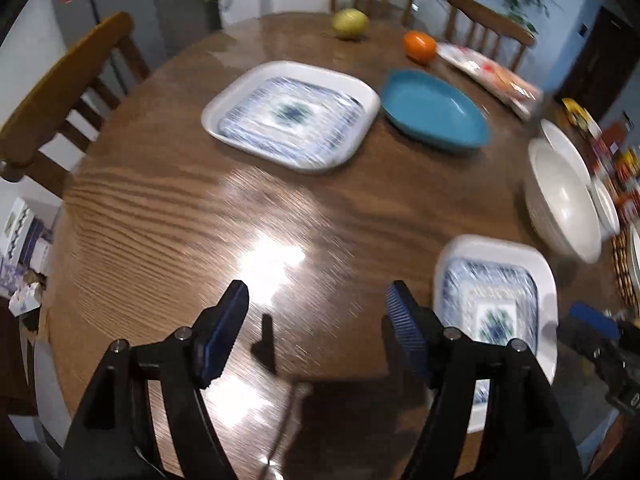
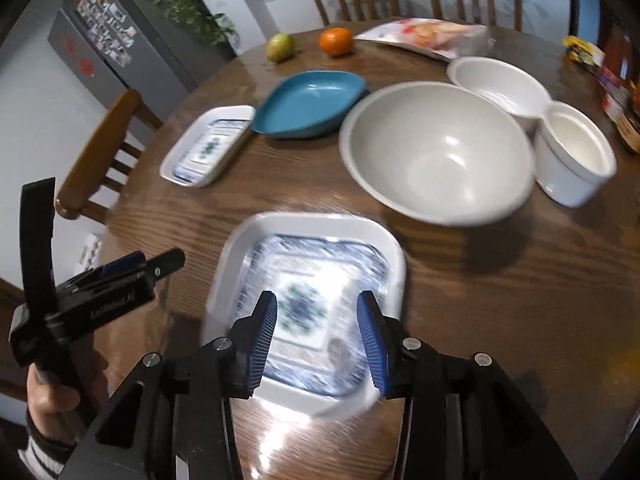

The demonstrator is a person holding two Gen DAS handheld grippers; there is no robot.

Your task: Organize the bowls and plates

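A square white plate with a blue pattern [image 2: 320, 248] lies on the wooden table directly under my right gripper [image 2: 318, 304]. Its jaws stand open above the plate's centre and do not press on it. My left gripper [image 1: 318, 300] is open over bare wood, with that same plate [image 1: 496, 304] to its right. A second patterned square plate [image 1: 292, 114] lies farther off, with a teal oval dish [image 1: 434, 110] beside it. A large white bowl [image 2: 436, 152], another white bowl [image 2: 496, 84] and a small white pot [image 2: 576, 156] stand at the right.
A yellow fruit [image 1: 351, 23], an orange [image 1: 419, 45] and a food packet [image 2: 428, 36] lie at the table's far side. Wooden chairs [image 1: 60, 92] ring the round table. Jars and packets crowd the right edge [image 2: 620, 80]. A hand [image 2: 52, 396] holds the left gripper.
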